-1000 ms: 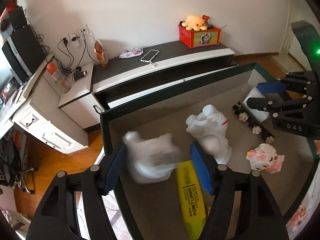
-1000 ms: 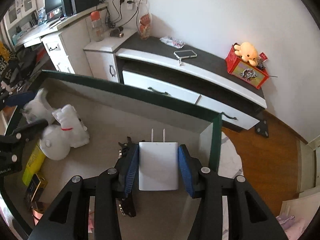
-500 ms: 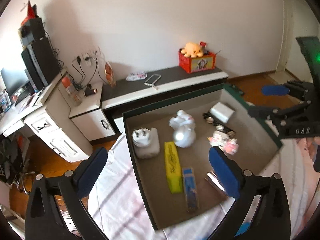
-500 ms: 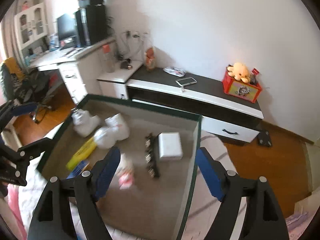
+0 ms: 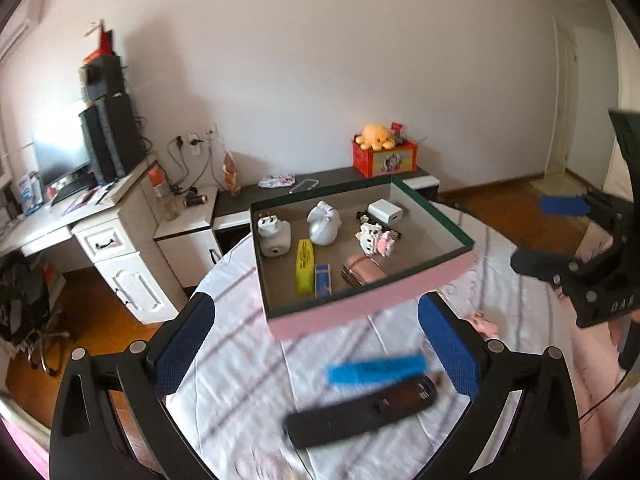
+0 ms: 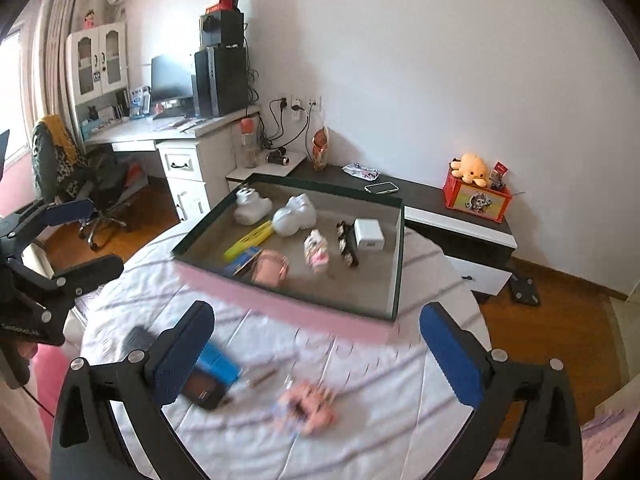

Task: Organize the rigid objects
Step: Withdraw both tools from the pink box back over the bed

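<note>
Both my grippers hang empty above the bench, jaws spread wide: the left gripper and the right gripper each hold nothing. Nearest, just beyond my left jaws on the striped cloth, lie a black remote and a blue bar beside it; both are blurred. Under my right jaws sits a small pink toy, too blurred to name. These three lie loose outside the box, so I judge they are what is left to sort. Farther off stands the pink-walled box, well beyond both jaws, with a white charger, white figures, a yellow highlighter and a pink case set apart on its floor, spaced so that each can be gripped alone.
</note>
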{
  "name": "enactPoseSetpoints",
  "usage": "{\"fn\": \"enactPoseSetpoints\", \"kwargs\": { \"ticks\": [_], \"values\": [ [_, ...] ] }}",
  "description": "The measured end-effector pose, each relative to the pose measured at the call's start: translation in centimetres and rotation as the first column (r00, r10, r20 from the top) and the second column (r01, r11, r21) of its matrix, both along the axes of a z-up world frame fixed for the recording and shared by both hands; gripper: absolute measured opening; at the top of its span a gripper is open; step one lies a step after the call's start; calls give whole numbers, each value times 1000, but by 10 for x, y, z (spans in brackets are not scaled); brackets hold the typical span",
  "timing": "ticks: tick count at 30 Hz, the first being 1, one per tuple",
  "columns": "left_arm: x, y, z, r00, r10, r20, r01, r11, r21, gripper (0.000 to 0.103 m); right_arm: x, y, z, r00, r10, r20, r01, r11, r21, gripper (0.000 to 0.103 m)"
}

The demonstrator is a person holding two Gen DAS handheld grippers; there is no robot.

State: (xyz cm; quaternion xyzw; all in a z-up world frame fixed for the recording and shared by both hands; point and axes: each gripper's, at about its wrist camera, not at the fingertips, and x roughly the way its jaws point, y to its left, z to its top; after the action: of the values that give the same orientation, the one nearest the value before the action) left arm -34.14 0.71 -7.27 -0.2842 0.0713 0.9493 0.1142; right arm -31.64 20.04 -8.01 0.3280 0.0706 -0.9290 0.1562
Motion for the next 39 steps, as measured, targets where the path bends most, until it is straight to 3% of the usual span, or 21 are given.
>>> {"fn": "enactPoseSetpoints", "kwargs": {
  "ticks": [10, 16, 39],
  "values": [
    [86, -4, -6, 994, 97, -55, -94, 994, 52, 103, 85, 9, 1, 994, -92, -65, 86, 992, -88, 103],
    [108, -4, -3, 996, 67, -53, -61, 993, 101, 103, 107, 5, 2, 994, -91, -67, 83, 990, -113, 103],
    [116, 9, -7, 999, 30, -37, -27, 997, 79, 103, 128, 7, -6, 990, -119, -74, 111, 989, -97, 103]
  ]
}}
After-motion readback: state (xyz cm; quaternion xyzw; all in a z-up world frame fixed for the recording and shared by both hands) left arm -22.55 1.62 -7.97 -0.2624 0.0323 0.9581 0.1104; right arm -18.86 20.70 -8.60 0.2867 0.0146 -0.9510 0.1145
